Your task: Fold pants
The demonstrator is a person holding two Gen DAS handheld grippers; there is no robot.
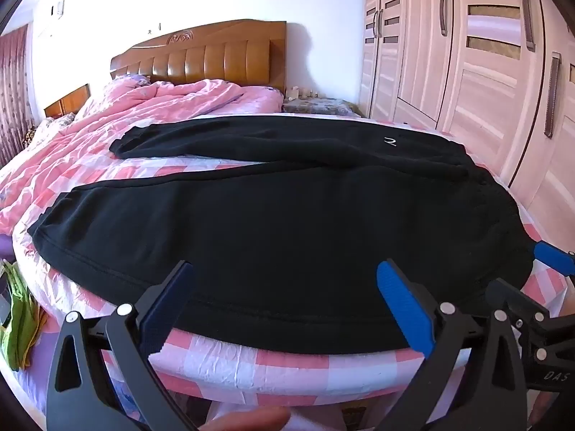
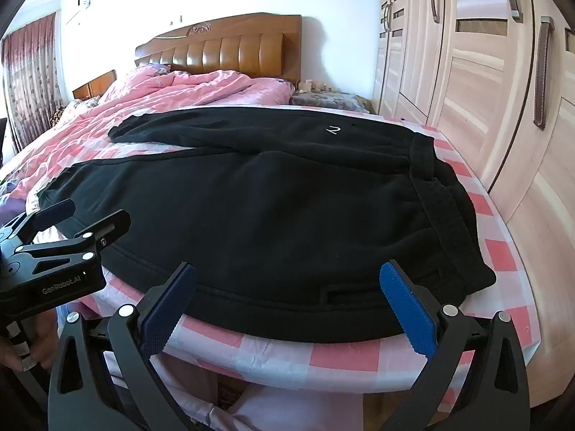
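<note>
1. Left wrist view: your left gripper (image 1: 284, 309) hangs at the near edge of the bed (image 1: 287, 370), jaws spread wide with nothing between them. The black pants (image 1: 280, 222) lie flat on the checked sheet, legs running off to the left and parted in a V, waistband (image 1: 503, 201) to the right. The right gripper (image 1: 553, 258) shows at the right edge beside the waist; from here you cannot tell how its jaws stand.

2. Right wrist view: your right gripper (image 2: 287, 305) is also wide and empty, poised just short of the near hem of the pants (image 2: 273, 215), close to the waistband (image 2: 438, 201). The left gripper (image 2: 79, 215) sits further left, over the near leg.

3. Handling, as a judgement: the cloth looks thick, soft and limp, likely fleece, so it will sag and drag rather than hold shape. It is not fragile or slippery. Pinch the full thickness at the near edge, one claw at the waistband corner and one toward the cuff (image 1: 46, 222), and lift both together to carry the near leg over the far one.
</note>
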